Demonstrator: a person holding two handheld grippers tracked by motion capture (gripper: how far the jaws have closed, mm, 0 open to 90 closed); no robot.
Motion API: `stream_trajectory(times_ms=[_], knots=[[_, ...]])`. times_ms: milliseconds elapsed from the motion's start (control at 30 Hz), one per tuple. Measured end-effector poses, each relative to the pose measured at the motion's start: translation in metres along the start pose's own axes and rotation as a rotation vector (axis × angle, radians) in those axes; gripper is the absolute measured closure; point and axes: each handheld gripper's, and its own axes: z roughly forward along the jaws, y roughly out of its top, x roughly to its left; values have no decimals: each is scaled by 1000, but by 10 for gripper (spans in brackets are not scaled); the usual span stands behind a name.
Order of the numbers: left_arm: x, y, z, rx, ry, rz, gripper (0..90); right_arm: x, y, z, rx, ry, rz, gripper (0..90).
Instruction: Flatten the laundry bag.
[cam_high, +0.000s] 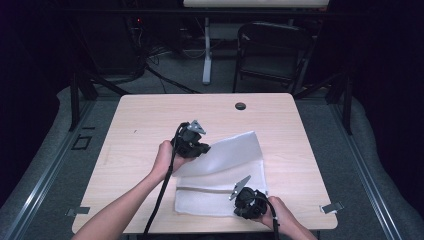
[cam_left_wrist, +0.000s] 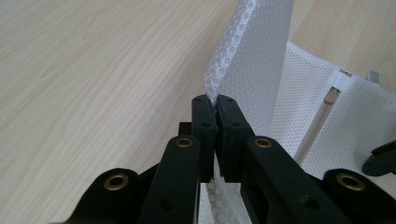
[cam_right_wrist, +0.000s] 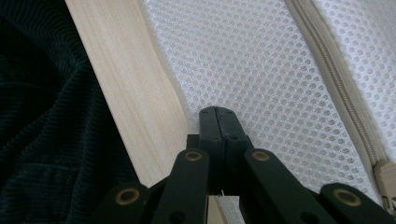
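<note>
A white mesh bag (cam_high: 225, 165) with a beige zipper (cam_high: 210, 189) lies on the wooden table (cam_high: 150, 125), right of centre and near the front. My left gripper (cam_high: 206, 149) is shut on the bag's left edge and holds that flap lifted and folded toward the right. In the left gripper view its jaws (cam_left_wrist: 215, 100) pinch the mesh (cam_left_wrist: 252, 56), which rises above them. My right gripper (cam_high: 245, 202) sits at the bag's near edge. Its jaws (cam_right_wrist: 218, 112) are shut on the mesh (cam_right_wrist: 252, 60) beside the table's front edge (cam_right_wrist: 126, 93), with the zipper (cam_right_wrist: 336, 79) running to the right.
A dark cable hole (cam_high: 240, 106) is at the table's far side. Metal clips (cam_high: 332, 207) (cam_high: 77, 211) sit at the front corners. A black folding chair (cam_high: 272, 50) and a white desk leg (cam_high: 206, 50) stand on the floor behind. Dark clothing (cam_right_wrist: 42, 116) lies past the front edge.
</note>
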Motion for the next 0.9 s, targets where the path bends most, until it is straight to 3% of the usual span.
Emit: stream_trajectory(times_ms=[267,567,900], knots=[[5,8,-2,12,35,-2,876,0,-1,0,1,7,1,900],[13,16,-2,35,101,25,877,1,-1,-1,10,9,-2,900],[17,29,3,21,156,19,876,0,-1,-2,17,6,-5,900]])
